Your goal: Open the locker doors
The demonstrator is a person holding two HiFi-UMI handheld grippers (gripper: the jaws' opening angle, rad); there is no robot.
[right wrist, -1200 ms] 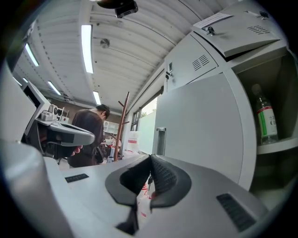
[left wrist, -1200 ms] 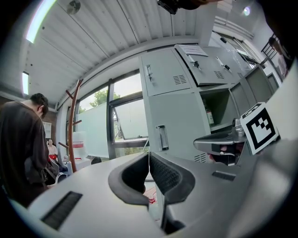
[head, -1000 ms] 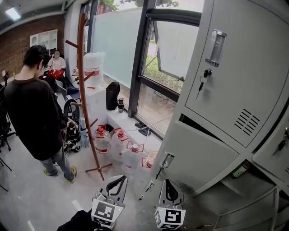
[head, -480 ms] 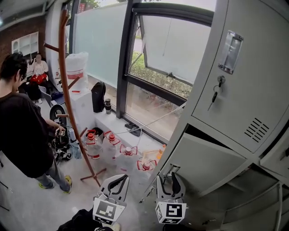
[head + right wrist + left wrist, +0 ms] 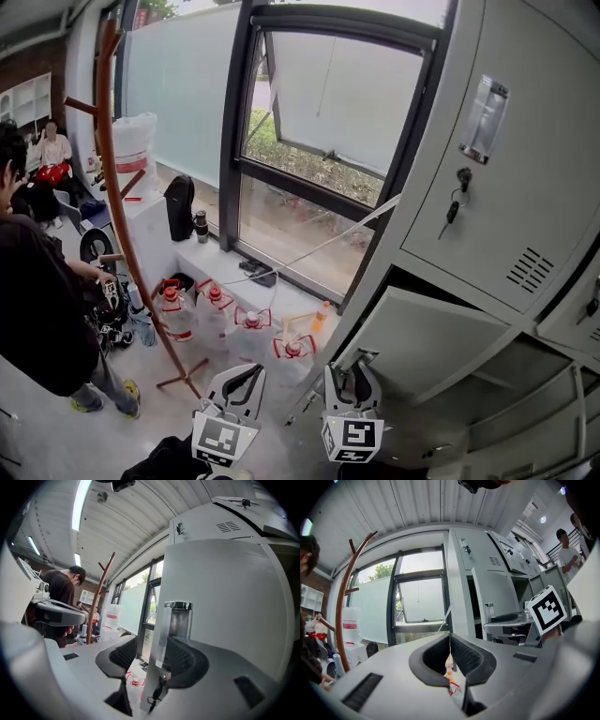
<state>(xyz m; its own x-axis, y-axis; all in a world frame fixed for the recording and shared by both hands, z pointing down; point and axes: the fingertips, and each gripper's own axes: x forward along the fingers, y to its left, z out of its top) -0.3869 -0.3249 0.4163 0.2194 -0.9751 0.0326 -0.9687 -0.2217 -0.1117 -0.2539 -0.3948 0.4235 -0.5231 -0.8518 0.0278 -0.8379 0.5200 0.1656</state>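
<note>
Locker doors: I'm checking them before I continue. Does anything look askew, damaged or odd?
Nothing looks damaged. The lower door hangs ajar, swung out from the cabinet, and a key dangles from the lock of the upper door.

Wooden coat stand [image 5: 117, 197] beside red-capped water jugs [image 5: 214, 314] under the window [image 5: 319, 103], person in black [image 5: 37, 309]

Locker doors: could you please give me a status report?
Left gripper shut, empty. Right gripper just opened, straddling lower door edge, not gripping. Door ajar. Coat stand off left.

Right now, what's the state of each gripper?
Left gripper: closed, empty.
Right gripper: open, jaws just opened; the edge of the locker door stands between them, ungripped.
</note>
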